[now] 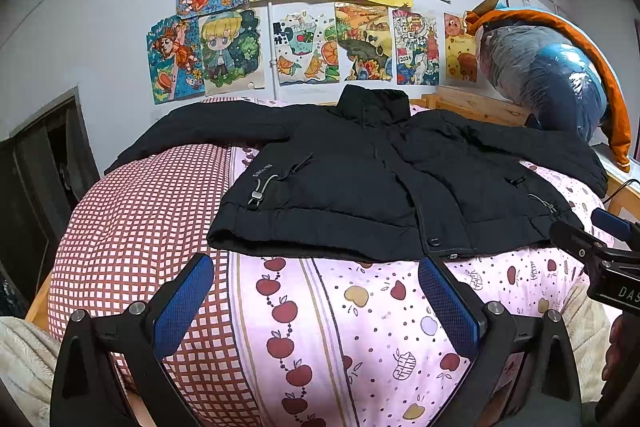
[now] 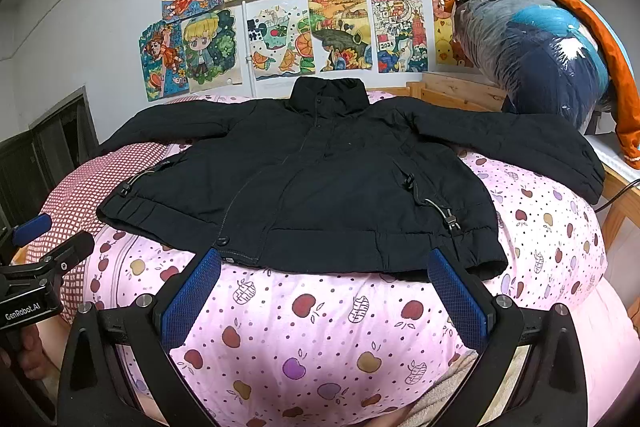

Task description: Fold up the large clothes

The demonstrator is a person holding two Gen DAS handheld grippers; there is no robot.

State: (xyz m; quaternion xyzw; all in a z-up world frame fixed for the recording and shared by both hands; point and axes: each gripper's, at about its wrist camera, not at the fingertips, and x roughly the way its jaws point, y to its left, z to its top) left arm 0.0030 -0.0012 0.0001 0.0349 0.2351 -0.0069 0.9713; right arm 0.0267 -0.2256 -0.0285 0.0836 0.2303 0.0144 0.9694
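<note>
A black padded jacket [image 1: 352, 171] [image 2: 320, 183] lies flat and face up on the bed, collar toward the wall and both sleeves spread out to the sides. Its hem faces me. My left gripper [image 1: 316, 269] stands open just short of the hem's left half, nothing between its blue pads. In the same way my right gripper [image 2: 324, 265] is open in front of the hem's right half, fingertips close to the fabric edge. The right gripper [image 1: 600, 243] shows at the right edge of the left wrist view, and the left gripper [image 2: 40, 239] at the left edge of the right wrist view.
The bed carries a pink apple-print quilt [image 2: 340, 327] and a red checked cover [image 1: 140, 227] on the left. A plastic-wrapped bundle with an orange cloth [image 2: 540, 59] sits at the back right on a wooden frame [image 1: 472, 103]. Drawings cover the wall [image 1: 304, 15].
</note>
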